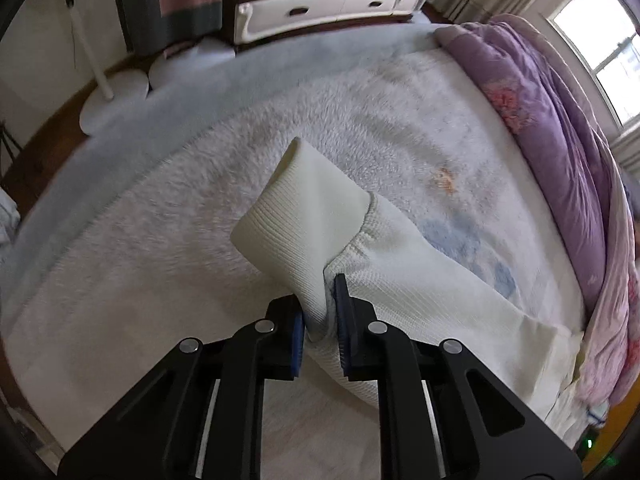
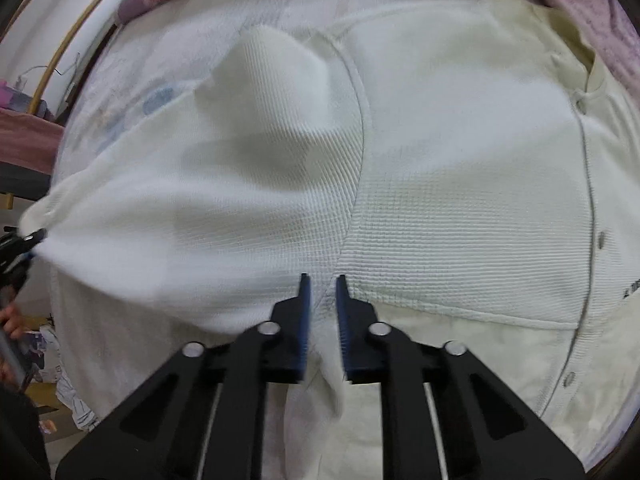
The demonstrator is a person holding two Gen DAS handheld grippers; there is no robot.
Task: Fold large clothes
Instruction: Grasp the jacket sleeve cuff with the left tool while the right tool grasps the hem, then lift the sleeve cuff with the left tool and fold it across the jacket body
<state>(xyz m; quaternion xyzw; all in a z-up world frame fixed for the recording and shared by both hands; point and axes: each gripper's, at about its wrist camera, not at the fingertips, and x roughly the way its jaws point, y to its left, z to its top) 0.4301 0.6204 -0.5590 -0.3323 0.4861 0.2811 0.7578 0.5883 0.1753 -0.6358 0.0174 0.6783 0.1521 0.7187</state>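
Holding: left gripper [image 1: 322,312], blue pads clamped on the cream sleeve [image 1: 420,276] just behind its ribbed cuff [image 1: 304,204]; cloth bunched between the pads.
Cuff: stands up past the left fingertips, folded open, clear of the bedding.
Sleeve: runs from the left grip toward the right of the left wrist view, lying on the bed.
Right gripper [image 2: 322,308]: pads drawn together on a pinch of the white waffle-knit garment [image 2: 460,200] at its lower edge, beside the curved armhole seam [image 2: 356,184].
Garment: spread flat on the bed, front up; snap placket [image 2: 588,200] runs down the right side of the right wrist view, collar at upper right.
Left gripper, as seen from the right wrist: at the far left edge [image 2: 24,248], sleeve end pulled taut toward it.
Bedding: white fleecy blanket [image 1: 200,208] under the garment.
Quilt: purple floral quilt [image 1: 552,120], heaped along the far side of the bed, near the window [image 1: 600,44].
Furniture: white drawer unit [image 1: 320,12] beyond the bed.
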